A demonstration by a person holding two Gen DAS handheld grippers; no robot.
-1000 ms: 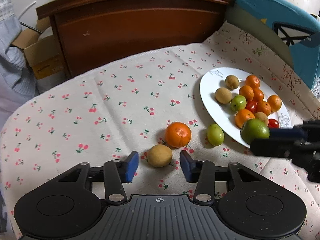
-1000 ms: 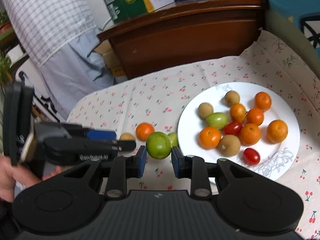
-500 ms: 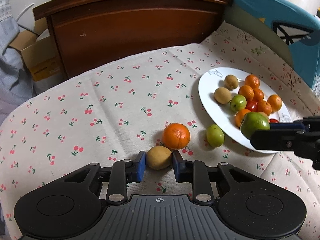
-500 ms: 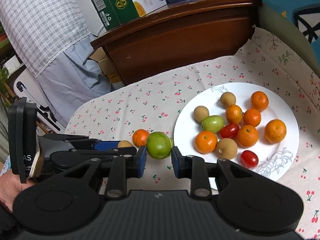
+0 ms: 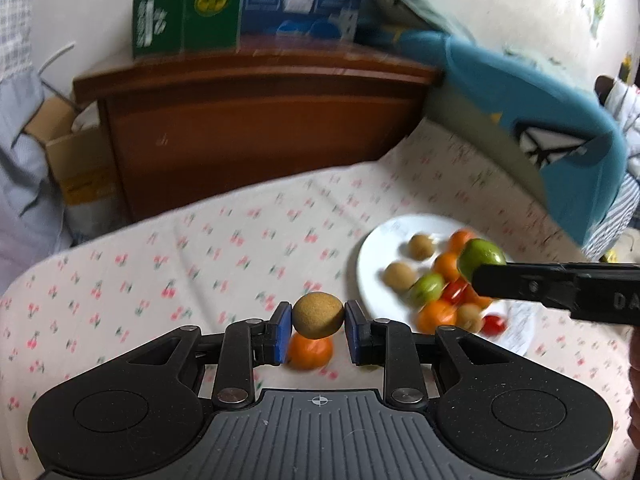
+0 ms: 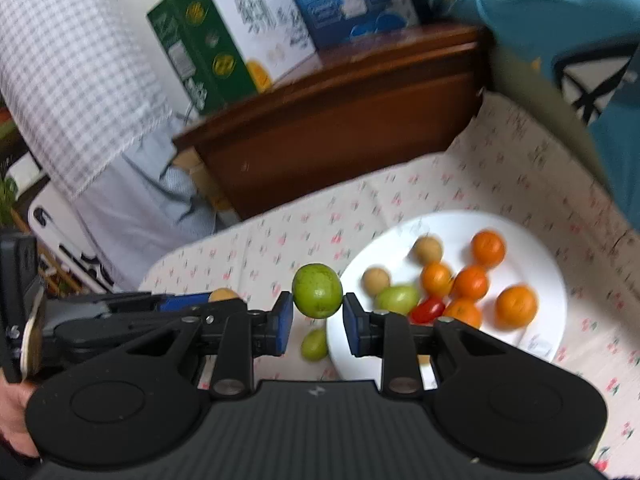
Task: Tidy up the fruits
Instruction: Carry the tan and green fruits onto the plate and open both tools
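My left gripper is shut on a brown round fruit and holds it above the cherry-print cloth. An orange lies on the cloth just below it. My right gripper is shut on a green fruit, lifted near the left rim of the white plate. That green fruit also shows in the left wrist view, over the plate. The plate holds several oranges, brown fruits, a green fruit and red tomatoes. A small green fruit lies on the cloth beside the plate.
A dark wooden headboard stands behind the cloth, with green and blue cartons on top. A blue pillow leans at the right. A cardboard box and grey fabric are at the left.
My left gripper closed on the brown fruit and lifted it off the cloth. My right gripper rose with the green fruit toward the plate. Both views tilted upward.
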